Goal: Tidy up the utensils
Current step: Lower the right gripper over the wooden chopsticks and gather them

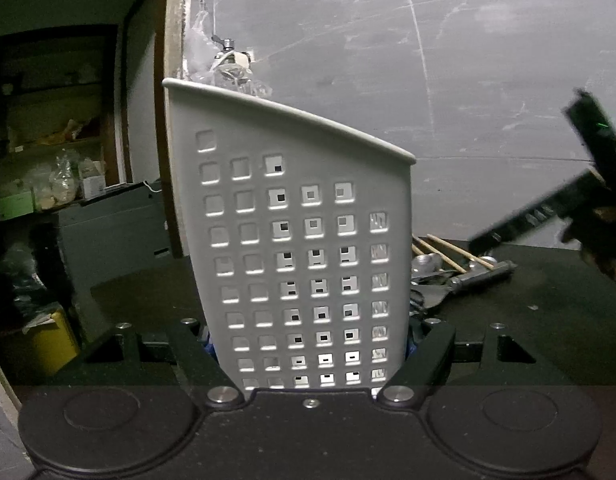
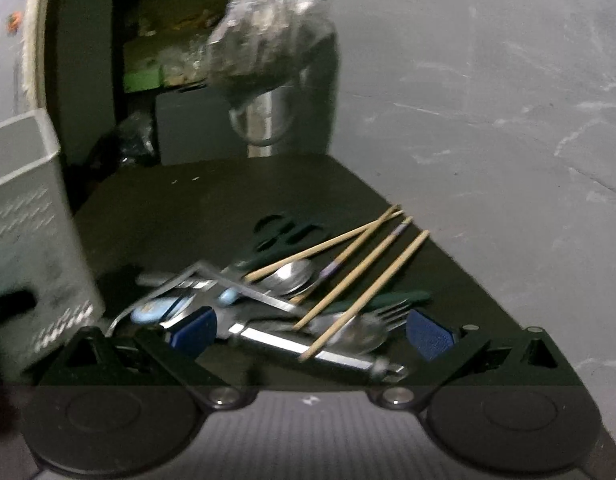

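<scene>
A grey perforated utensil holder (image 1: 308, 240) stands upright and slightly tilted on the dark table (image 1: 548, 320). My left gripper (image 1: 310, 344) is shut on its lower sides, one finger on each side. The holder (image 2: 27, 220) also shows at the left edge of the right wrist view. My right gripper (image 2: 310, 332) is open, its blue pads (image 2: 430, 334) wide apart, low over a heap of utensils. The heap holds wooden chopsticks (image 2: 364, 276), a spoon (image 2: 291, 276), a fork (image 2: 388, 312), dark-handled scissors (image 2: 283, 232) and a metal-handled tool (image 2: 308, 348).
The same heap of utensils (image 1: 448, 272) lies just right of the holder. The table's right edge (image 2: 448, 240) runs along a grey wall (image 2: 508, 120). A steel vessel under crumpled plastic (image 2: 267, 120) stands beyond the far edge. At the left is a dark doorway with shelves (image 1: 59, 160).
</scene>
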The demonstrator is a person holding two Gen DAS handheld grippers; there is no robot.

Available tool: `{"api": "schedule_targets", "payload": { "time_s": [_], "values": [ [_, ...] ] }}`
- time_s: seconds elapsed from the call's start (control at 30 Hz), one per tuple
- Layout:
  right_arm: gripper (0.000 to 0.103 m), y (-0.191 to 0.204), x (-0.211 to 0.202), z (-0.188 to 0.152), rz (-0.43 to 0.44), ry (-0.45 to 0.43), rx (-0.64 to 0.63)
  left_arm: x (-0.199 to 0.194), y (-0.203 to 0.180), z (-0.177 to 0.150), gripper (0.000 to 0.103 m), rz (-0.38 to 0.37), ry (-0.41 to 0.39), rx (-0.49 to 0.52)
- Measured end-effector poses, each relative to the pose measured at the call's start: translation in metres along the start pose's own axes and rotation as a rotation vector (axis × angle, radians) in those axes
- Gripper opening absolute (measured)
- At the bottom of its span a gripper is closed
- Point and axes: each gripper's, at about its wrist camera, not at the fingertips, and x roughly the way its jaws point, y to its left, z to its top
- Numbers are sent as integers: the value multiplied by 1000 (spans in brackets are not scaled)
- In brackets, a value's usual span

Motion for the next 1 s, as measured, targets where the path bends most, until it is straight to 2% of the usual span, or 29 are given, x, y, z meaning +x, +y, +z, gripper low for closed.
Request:
{"api": "schedule_targets", "payload": {
  "time_s": [0.3,0.43,0.6,0.67,0.7,0.83,0.93,1.0],
  "values": [
    [102,-48,52,49,-59,129,170,-10,-6,1,77,-5,8,-2],
    [93,-55,74,63,-102,184,171,-11,-6,0,77,-13,5,-2],
    [76,-59,95,67,-125,258,196,-10,-1,0,77,-20,4,-5],
    [64,-58,101,68,-135,279,190,-10,1,-1,77,-21,2,-8],
    [61,-56,103,67,-139,290,191,-10,1,-1,77,-21,2,-10],
    [47,-58,111,66,-120,331,243,-11,1,-1,77,-22,0,-11],
    [20,-60,116,67,-119,341,269,-11,1,-2,77,-23,-1,-11],
    [14,-62,118,68,-120,342,293,-12,1,-2,77,-25,-2,-12]
  ]
}}
